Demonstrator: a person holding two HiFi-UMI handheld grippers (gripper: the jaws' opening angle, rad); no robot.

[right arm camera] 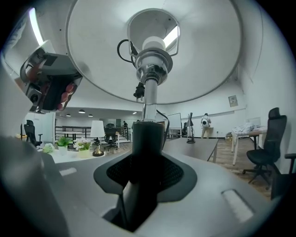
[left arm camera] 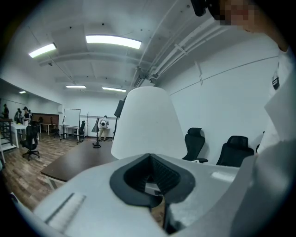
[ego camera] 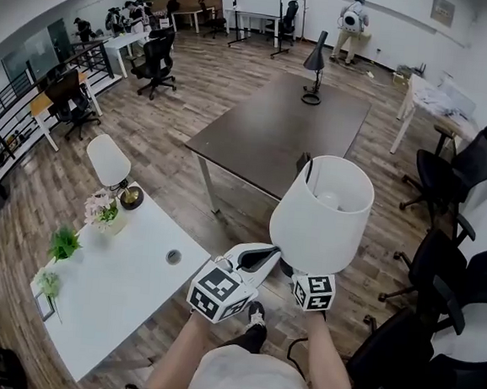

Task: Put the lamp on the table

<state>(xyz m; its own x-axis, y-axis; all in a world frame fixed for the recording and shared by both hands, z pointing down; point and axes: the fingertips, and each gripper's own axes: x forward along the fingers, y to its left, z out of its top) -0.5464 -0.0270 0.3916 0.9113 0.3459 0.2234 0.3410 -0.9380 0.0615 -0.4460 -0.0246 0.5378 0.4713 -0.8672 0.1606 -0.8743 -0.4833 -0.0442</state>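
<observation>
In the air before the person's chest, the lamp (ego camera: 322, 217) rides upright and clear of every table, its white shade (ego camera: 325, 207) uppermost with the bulb (ego camera: 328, 200) showing inside. The right gripper (right arm camera: 147, 139) has its jaws closed round the dark lower part of the stem (right arm camera: 149, 99), below the socket. That looks the right place: the metal is stiff but smooth, so the lamp could twist in the grip, and I'd guess it is top-heavy. The shade seems light and easily dented, and the bulb fragile, so neither should be squeezed. At 9 o'clock of the stem, the left gripper (ego camera: 259, 254) has its jaws drawn together on nothing I can make out. The dark table (ego camera: 274, 133) lies at 12 o'clock, and the white table (ego camera: 126, 281), with a similar lamp (ego camera: 109, 161), at 8 o'clock.
</observation>
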